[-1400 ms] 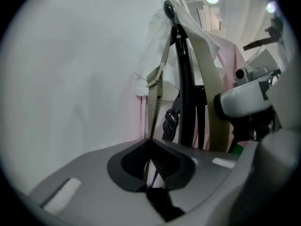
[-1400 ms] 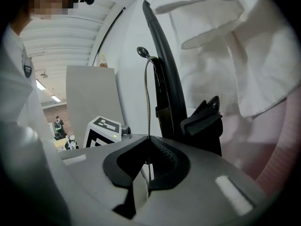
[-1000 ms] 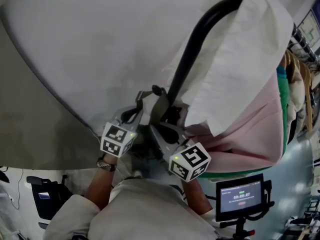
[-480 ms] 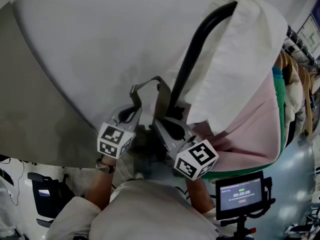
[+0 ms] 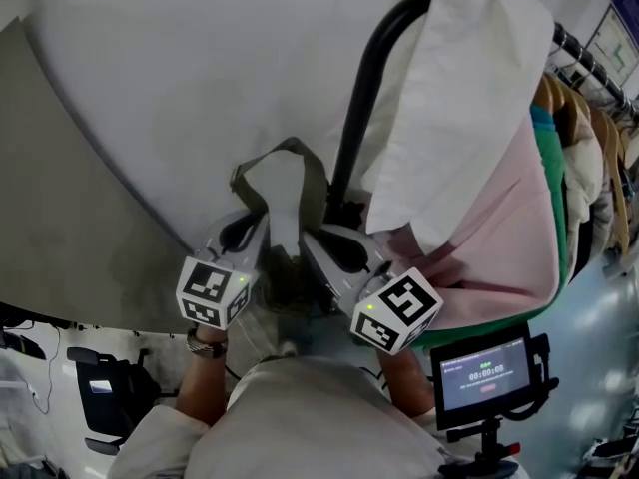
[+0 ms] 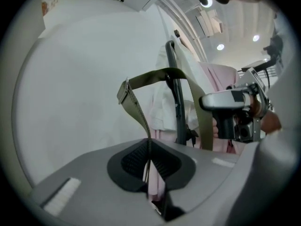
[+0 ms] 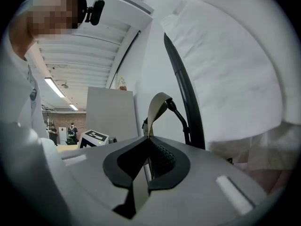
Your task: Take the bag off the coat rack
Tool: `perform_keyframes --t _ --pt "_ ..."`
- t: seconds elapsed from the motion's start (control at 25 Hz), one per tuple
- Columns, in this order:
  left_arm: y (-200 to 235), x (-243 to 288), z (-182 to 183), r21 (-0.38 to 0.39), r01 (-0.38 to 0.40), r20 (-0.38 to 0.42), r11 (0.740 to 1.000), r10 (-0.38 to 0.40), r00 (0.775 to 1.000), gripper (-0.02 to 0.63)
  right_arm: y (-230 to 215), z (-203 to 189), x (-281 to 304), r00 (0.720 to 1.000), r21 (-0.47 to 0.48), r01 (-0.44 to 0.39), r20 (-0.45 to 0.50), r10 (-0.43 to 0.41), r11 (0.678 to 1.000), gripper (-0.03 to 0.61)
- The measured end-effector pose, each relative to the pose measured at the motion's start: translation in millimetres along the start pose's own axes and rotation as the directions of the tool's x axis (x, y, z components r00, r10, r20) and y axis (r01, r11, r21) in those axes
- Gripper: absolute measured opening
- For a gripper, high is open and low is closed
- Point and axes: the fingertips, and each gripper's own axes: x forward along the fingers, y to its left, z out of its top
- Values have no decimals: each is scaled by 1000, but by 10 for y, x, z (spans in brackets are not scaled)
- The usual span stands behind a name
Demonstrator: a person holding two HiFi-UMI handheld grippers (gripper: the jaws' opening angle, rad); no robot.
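Left claw [image 5: 258, 230] is clenched on the olive bag strap [image 5: 312, 183]. In the left gripper view the webbing runs edge-on between the dark ribbed pads [image 6: 157, 161] of the left claw [image 6: 150, 166], with a bit of pink cloth showing in the same gap. Right claw [image 5: 312, 242] is also clenched on the bag strap. In the right gripper view a pale band of it [image 7: 155, 107] passes through the closed pads of the right claw [image 7: 146, 161].

The two claws sit near each other, just left of the black coat rack pole [image 5: 364, 88]. The strap rises from them in a loop against the white wall [image 5: 180, 78]. In the right gripper view the top of the loop sits at the tip of a small black hook [image 7: 178, 113] branching off the pole [image 7: 186, 93]; can't tell whether it rests on the hook or has cleared it. In the left gripper view the strap [image 6: 155, 75] crosses in front of the pole [image 6: 178, 107].

The bag body is hidden below the claws; only the strap is clear. A white garment [image 5: 459, 88] drapes over the top of the pole, and a pink garment [image 5: 499, 238] hangs under it. A small screen [image 5: 486, 372] on a stand is at lower right.
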Motion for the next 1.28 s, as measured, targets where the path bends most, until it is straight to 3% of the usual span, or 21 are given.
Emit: perform_keyframes --t 0.56,1.28 --pt "-308 -529 244 22 -59 42 998 58 997 14 104 161 -228 997 -58 -70 32 72 996 6" --pt "-434 -595 217 8 -90 44 996 89 995 14 80 107 -281 994 -62 -105 15 106 993 6"
